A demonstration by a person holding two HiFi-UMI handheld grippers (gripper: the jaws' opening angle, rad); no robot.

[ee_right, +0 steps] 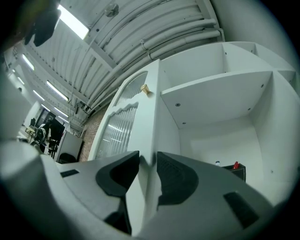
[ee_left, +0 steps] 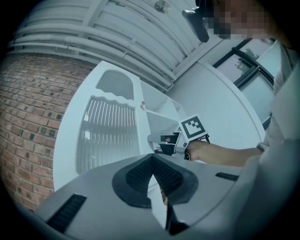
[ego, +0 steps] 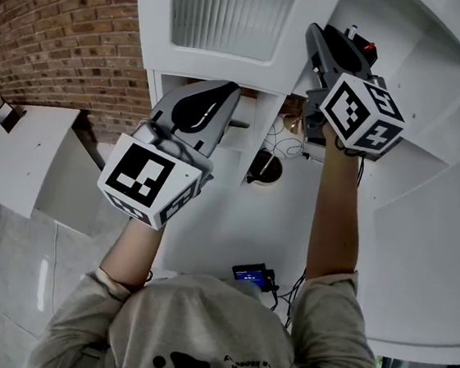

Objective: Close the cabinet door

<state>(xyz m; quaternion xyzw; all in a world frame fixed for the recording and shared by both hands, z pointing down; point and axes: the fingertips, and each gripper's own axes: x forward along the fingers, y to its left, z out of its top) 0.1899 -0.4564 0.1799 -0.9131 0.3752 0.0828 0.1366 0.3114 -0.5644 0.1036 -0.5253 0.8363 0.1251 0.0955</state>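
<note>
The white cabinet door [ego: 225, 13] with its ribbed glass panel [ee_left: 107, 140] stands swung out from the white cabinet [ee_right: 220, 84]. My right gripper [ego: 313, 32] is shut on the door's free edge [ee_right: 149, 140]; in the right gripper view [ee_right: 147, 161] the edge runs up between both pads. A small knob [ee_right: 145, 89] sits higher on that edge. My left gripper [ego: 228, 95] is held just below the door's lower edge, its pads meeting at the tips [ee_left: 151, 159] with nothing held. The left gripper view also shows the right gripper [ee_left: 164, 140] on the door.
Inside the cabinet stand a black box and a red-topped item [ee_right: 236, 168]. A white table [ego: 19, 155] and a brick wall [ego: 50, 27] lie to the left. Below are a tape roll [ego: 265, 168], cables and a small device with a lit screen [ego: 251, 274].
</note>
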